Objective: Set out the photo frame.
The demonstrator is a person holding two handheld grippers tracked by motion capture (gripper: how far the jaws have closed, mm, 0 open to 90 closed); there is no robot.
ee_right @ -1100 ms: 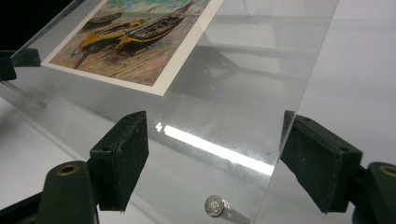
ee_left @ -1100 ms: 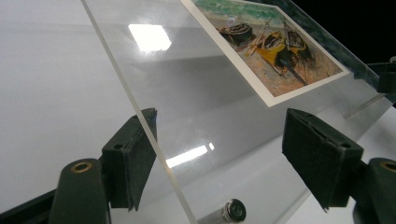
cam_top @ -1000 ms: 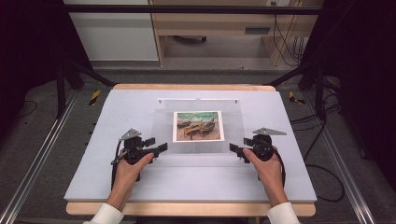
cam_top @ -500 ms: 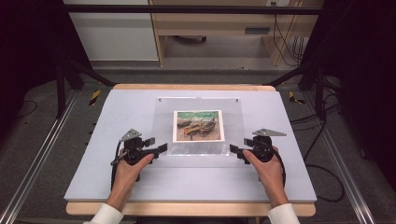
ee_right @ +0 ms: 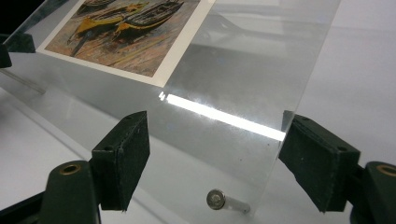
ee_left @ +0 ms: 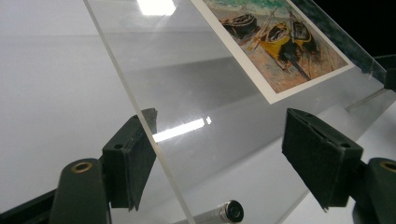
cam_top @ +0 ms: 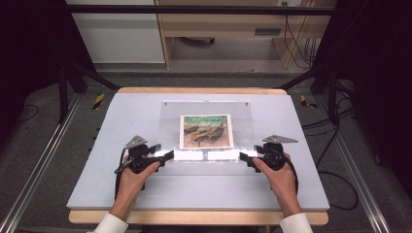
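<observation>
A clear acrylic sheet [cam_top: 243, 114] lies on the white table mat [cam_top: 121, 116] with a painted picture of boats [cam_top: 205, 131] under it. My left gripper [cam_top: 170, 155] is at the sheet's near left corner. Its jaws stand wide apart and the sheet's side edge [ee_left: 140, 112] runs between them; the left pad [ee_left: 128, 163] sits right at that edge. My right gripper [cam_top: 241, 157] mirrors it at the near right corner, open, with the sheet's edge [ee_right: 299, 98] passing close to its right pad [ee_right: 317, 163]. A small metal pin [ee_left: 226, 212] [ee_right: 215, 199] shows through the sheet near each corner.
The mat rests on a wooden table top [cam_top: 194, 217]. Aluminium rails [cam_top: 43, 160] run along both sides on the floor. Cables [cam_top: 335, 170] trail at the right. A wooden desk [cam_top: 218, 29] stands beyond the table's far edge.
</observation>
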